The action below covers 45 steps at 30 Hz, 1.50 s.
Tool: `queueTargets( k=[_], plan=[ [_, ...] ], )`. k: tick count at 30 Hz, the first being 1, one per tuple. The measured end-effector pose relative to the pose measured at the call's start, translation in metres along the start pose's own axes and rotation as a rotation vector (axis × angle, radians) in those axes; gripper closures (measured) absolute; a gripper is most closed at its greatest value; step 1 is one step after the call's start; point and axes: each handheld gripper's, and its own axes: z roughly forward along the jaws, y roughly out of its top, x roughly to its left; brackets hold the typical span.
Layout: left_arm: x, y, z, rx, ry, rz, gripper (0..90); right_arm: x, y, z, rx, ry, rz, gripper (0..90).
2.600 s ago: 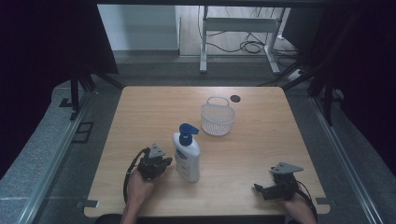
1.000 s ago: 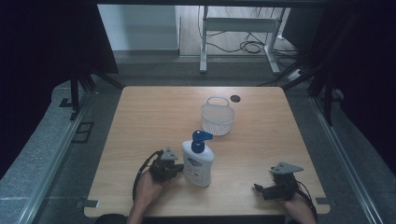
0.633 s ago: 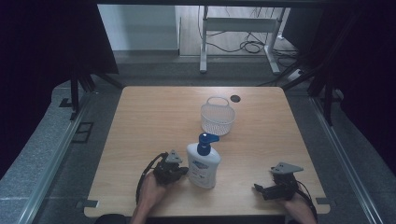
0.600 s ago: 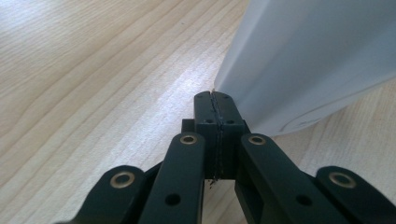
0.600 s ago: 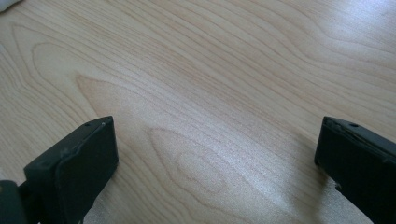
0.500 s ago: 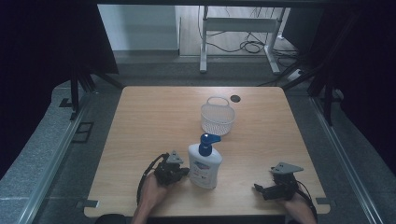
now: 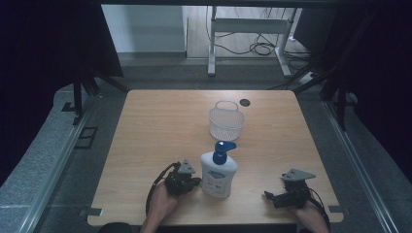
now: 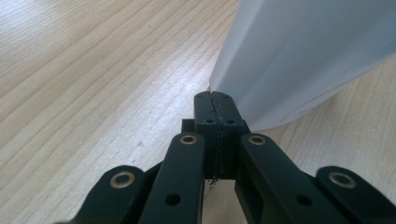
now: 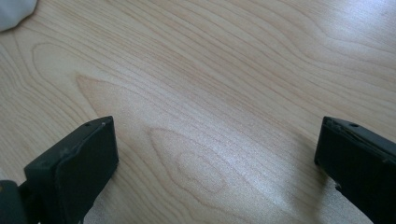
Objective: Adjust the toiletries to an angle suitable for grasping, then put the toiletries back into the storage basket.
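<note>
A white pump bottle point(image 7: 219, 170) with a blue pump head stands upright near the table's front edge. My left gripper point(image 7: 197, 182) lies just left of it, held low in a hand. In the left gripper view its jaws point(image 8: 215, 96) are pressed together with nothing between them, and their tips touch the bottle's lower wall point(image 8: 299, 56). My right gripper point(image 7: 268, 196) rests at the front right, pointing left toward the bottle and apart from it. Its jaws point(image 9: 217, 140) stand wide apart over bare wood.
A white wire basket point(image 7: 226, 121) with a handle stands behind the bottle at mid-table. A dark round hole point(image 7: 244, 102) sits near the wooden table's point(image 7: 160, 126) far edge. A white corner point(image 9: 14, 11) of the bottle edges the right gripper view.
The bottle has slid right and a little toward the front, with my shut left gripper following against its left side. The right gripper has stayed put.
</note>
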Motion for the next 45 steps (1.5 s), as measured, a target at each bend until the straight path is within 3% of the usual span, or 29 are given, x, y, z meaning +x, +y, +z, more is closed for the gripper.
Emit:
queueTargets(
  k=[25,33,38,39,42,45],
  plan=[
    [-0.031,0.018,0.017,0.009,-0.023,0.051,89.0,0.000,0.000,0.000,0.000,0.000,0.001,0.0],
    [-0.030,0.018,0.014,0.007,0.002,0.066,85.6,0.000,0.000,0.000,0.000,-0.002,0.001,0.0],
    [-0.026,0.015,0.009,-0.014,0.037,0.058,73.2,0.000,0.000,0.000,0.000,-0.001,0.000,0.0],
    [-0.026,0.015,0.008,-0.013,0.044,0.057,65.3,0.000,0.000,0.000,0.000,0.002,0.000,0.0],
    [-0.023,0.013,0.005,-0.008,0.051,0.047,53.8,0.000,0.000,0.000,0.000,0.004,0.000,0.0],
    [-0.022,0.011,0.004,-0.012,0.054,0.041,48.3,0.000,0.000,0.000,0.000,0.007,-0.002,0.0]
  ],
)
